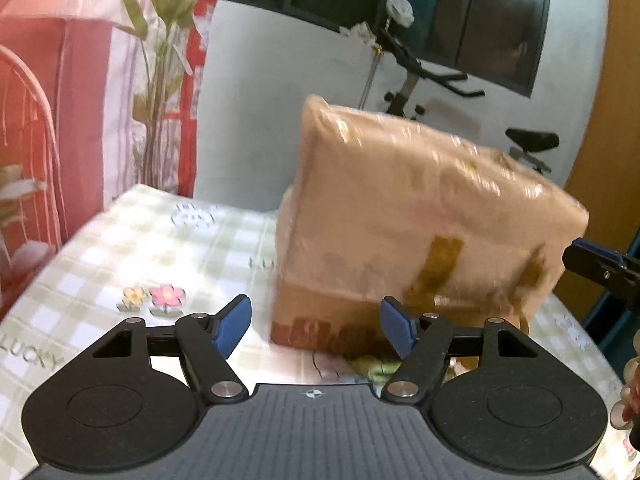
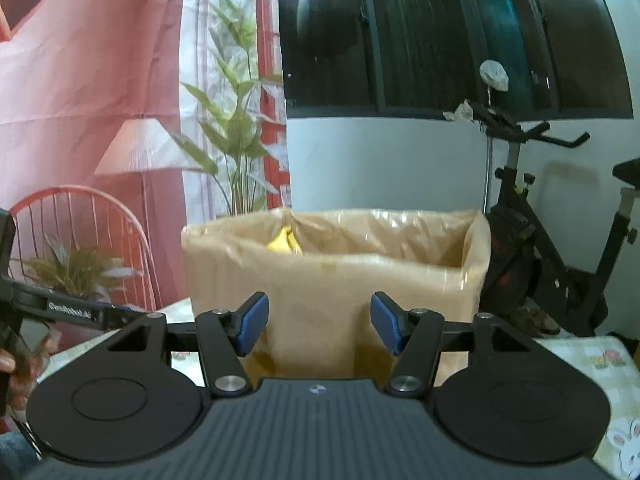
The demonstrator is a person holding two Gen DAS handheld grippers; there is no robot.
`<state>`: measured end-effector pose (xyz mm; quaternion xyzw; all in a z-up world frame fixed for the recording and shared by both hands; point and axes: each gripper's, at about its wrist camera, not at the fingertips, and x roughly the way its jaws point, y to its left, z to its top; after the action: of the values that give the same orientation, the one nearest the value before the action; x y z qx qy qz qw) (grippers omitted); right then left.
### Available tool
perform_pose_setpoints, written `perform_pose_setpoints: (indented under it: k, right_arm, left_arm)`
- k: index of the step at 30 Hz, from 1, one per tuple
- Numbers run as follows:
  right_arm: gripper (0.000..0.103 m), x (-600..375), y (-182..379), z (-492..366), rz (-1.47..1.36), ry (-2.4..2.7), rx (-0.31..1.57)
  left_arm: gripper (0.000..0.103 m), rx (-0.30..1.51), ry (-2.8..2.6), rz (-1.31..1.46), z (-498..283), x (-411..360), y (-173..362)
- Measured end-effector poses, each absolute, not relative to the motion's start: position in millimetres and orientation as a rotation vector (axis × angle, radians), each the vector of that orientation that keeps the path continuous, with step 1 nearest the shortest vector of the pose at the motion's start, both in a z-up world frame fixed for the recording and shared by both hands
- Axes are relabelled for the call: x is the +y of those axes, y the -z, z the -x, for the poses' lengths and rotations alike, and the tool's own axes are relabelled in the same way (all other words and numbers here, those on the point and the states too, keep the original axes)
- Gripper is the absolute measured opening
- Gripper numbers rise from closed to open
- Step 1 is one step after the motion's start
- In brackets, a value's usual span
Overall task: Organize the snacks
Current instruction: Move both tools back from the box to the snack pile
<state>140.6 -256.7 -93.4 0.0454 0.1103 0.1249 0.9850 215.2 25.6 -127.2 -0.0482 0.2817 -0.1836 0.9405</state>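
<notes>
A tan cardboard box (image 1: 420, 220), wrapped in shiny tape, stands on the checked tablecloth (image 1: 160, 248). My left gripper (image 1: 315, 326) is open just short of the box's lower left corner, with nothing pressed between its blue pads (image 1: 234, 326). A greenish snack packet (image 1: 380, 368) lies on the cloth under the right finger. In the right wrist view the box (image 2: 320, 280) shows its open top, with a yellow snack bag (image 2: 285, 242) inside. My right gripper (image 2: 319, 328) is open in front of the box's near wall and holds nothing.
An exercise bike (image 2: 560, 248) stands behind the table at the right. A plant (image 2: 236, 128) and a red printed backdrop (image 2: 80, 80) fill the left. A hand (image 2: 24, 360) holding the left gripper (image 2: 60, 308) shows at the left edge.
</notes>
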Motion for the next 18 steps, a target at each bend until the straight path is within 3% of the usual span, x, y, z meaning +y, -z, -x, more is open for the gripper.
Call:
perform_pose_setpoints:
  k: [18]
  right_arm:
    - [0.06,-254,178,-142,-0.144,-0.257,0.477]
  left_arm:
    - [0.07,0.657,0.364,0.102,-197,18,171]
